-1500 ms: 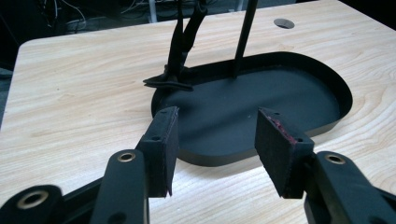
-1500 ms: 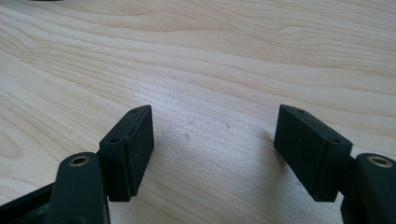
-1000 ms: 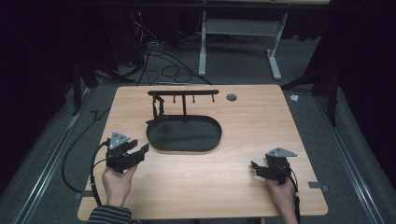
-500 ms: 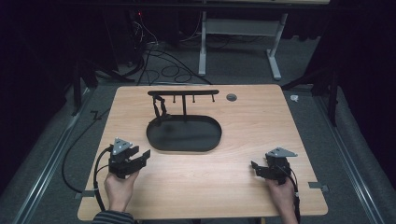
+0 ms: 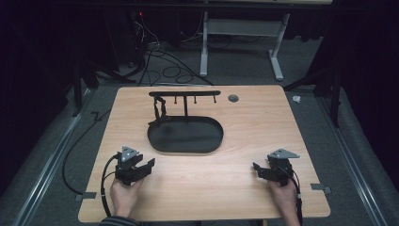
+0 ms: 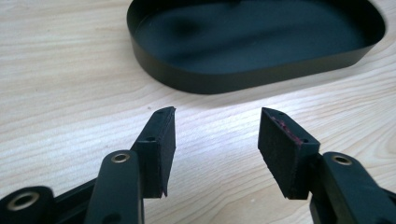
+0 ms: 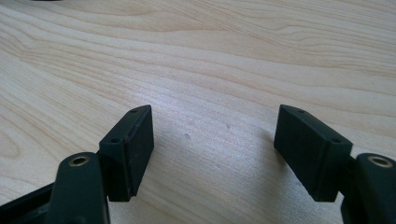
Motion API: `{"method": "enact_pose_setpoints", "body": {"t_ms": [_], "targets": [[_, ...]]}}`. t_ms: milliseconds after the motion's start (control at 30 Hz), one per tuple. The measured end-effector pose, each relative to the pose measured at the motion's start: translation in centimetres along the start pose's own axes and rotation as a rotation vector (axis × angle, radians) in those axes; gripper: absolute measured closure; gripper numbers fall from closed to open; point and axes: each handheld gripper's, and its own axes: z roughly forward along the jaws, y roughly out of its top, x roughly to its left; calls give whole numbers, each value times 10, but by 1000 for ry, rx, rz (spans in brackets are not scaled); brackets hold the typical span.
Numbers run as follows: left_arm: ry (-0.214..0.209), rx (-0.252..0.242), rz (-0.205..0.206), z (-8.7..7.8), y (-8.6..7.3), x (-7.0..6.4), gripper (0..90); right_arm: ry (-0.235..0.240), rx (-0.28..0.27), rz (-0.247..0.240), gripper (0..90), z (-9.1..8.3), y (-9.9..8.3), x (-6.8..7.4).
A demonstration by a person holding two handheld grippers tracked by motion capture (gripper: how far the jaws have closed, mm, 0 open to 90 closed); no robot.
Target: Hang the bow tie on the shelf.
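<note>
You work at a pale wood table (image 5: 244, 136) in a dark room; beyond its far edge lie cables (image 5: 160, 66) on grey floor and the white legs of a second table (image 5: 235, 42).

Your left gripper (image 5: 141, 165) sits at the near left of the table, jaws spread wide with nothing between them. Just ahead of it, and slightly to its right, lies the black oval tray (image 6: 196, 77); in the left gripper view (image 6: 217, 140) the tray's near wall curves close beyond the tips. A black rack (image 5: 184, 94) with 4 short pegs stands at the tray's far edge.

Your right gripper (image 5: 259, 168) rests at the near right, well apart from the tray, jaws also wide and empty; in its own view (image 7: 215, 140) bare wood grain lies ahead.

What hangs from the rack's left end is too dark to make out. The tray's far rim is cut off in the left gripper view. A small grey disc (image 5: 233, 98) lies beyond the rack.

Since 1 second ago your left gripper has drawn back toward you, away from the tray. The right has stayed put.
</note>
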Motion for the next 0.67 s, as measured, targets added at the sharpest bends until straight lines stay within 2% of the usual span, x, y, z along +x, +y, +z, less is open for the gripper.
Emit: {"method": "enact_pose_setpoints", "body": {"t_ms": [100,133,200,300,433,467,500,533,667], "targets": [[24,16,23,6,-5,-1,467,0,0,0,298,0,0,0],[45,27,47,9,-6,-2,468,0,0,-1,298,0,0,0],[67,41,70,13,-9,-3,467,-1,1,-1,298,0,0,0],[84,56,86,18,-14,-3,465,-2,1,-1,298,0,0,0],[104,76,82,29,-25,0,457,-2,1,-2,298,0,0,0],[91,34,71,30,-31,2,444,-2,1,-2,298,0,0,0],[76,12,36,30,-34,5,437,-3,1,-3,298,0,0,0],[82,13,25,29,-34,6,437,-3,1,-3,298,0,0,0],[89,13,27,29,-35,6,427,-3,1,-2,298,0,0,0]]}}
